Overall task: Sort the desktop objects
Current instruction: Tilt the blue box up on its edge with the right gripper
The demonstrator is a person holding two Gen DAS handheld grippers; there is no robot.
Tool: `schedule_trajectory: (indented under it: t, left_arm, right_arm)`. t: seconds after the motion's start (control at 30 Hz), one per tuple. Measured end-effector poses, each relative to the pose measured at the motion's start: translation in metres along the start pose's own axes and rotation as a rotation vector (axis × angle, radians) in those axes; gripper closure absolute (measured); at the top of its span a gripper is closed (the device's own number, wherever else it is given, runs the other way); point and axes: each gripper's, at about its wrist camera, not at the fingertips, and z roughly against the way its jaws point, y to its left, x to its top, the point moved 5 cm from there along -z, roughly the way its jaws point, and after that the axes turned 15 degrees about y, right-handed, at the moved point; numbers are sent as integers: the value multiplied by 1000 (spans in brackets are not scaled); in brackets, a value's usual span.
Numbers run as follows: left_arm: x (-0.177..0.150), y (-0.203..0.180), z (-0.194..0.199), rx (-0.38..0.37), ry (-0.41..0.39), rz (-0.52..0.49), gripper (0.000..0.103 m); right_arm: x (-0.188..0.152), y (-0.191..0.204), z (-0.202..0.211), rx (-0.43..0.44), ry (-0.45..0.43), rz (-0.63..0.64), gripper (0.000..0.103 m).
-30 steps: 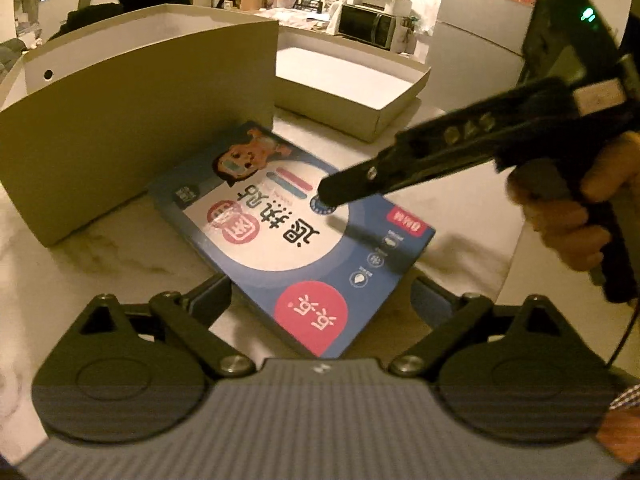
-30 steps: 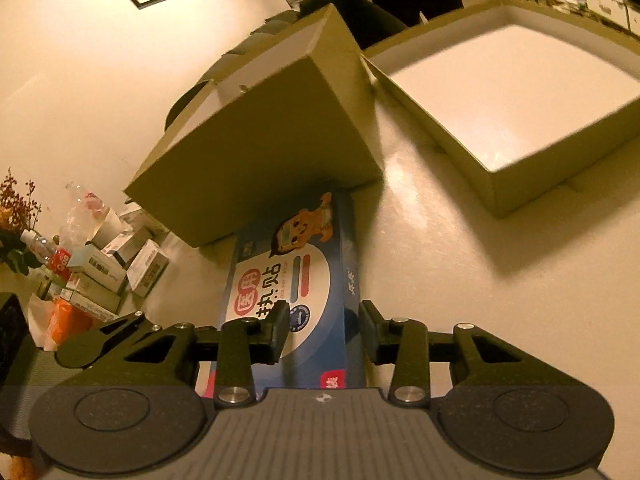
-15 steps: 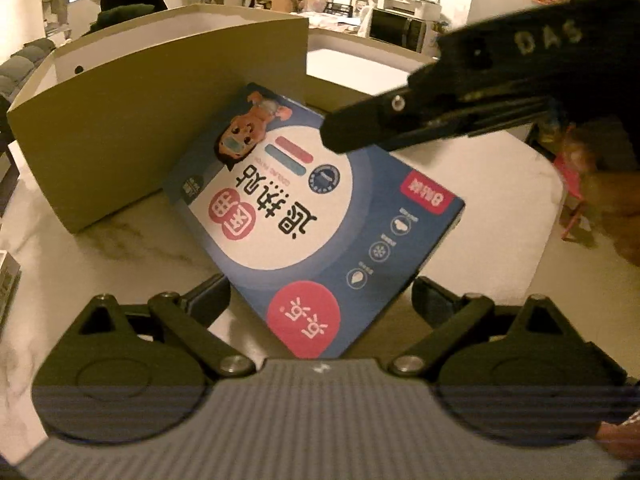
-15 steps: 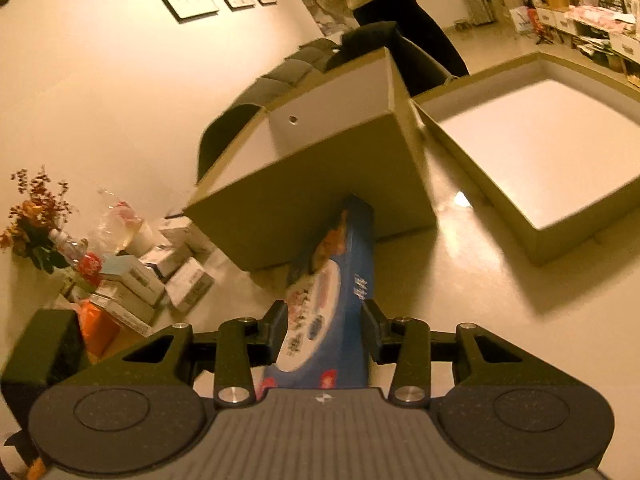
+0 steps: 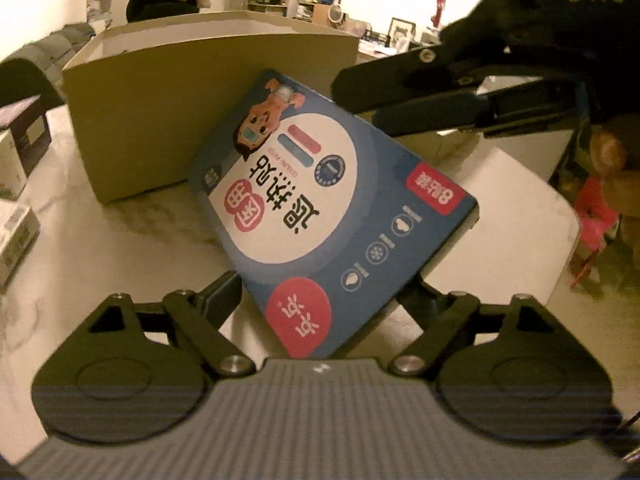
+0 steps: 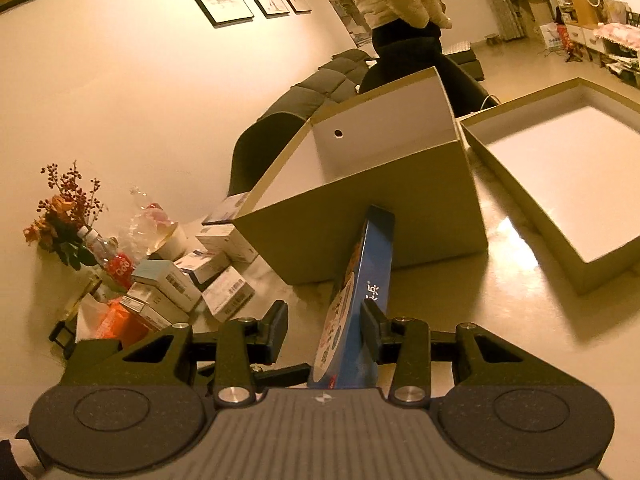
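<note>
Right up close, we're closing the left tool [image 5: 320, 292] around the near corner of the blue box [image 5: 332, 216]; its jaws have just been narrowing, though whether the pads are pressing yet, we can't tell. The right tool [image 6: 324, 328] is pinching the box's thin edge, tipping it up off the surface [image 6: 460, 308]. Looks like a handover or two-handed lift. Next we're probably carrying it over the wall of the tall carton [image 6: 360, 216] behind it.
</note>
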Motion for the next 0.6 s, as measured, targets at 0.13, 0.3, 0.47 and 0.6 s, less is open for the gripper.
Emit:
schedule_trajectory:
  t: [0.13, 0.3, 0.47, 0.6]
  left_arm:
    - [-3, 8, 2, -39, -4, 58, 23]
    - [-4, 11, 0, -62, -3, 88, 25]
    - [-2, 13, 0, -72, -4, 96, 25]
    - [0, 15, -3, -72, -4, 95, 25]
  right_arm:
    - [2, 1, -1, 38, -4, -13, 59]
    - [4, -4, -4, 83, -15, -49, 59]
    - [7, -15, -7, 108, -22, -113, 59]
    - [8, -28, -16, 92, -23, -180, 59]
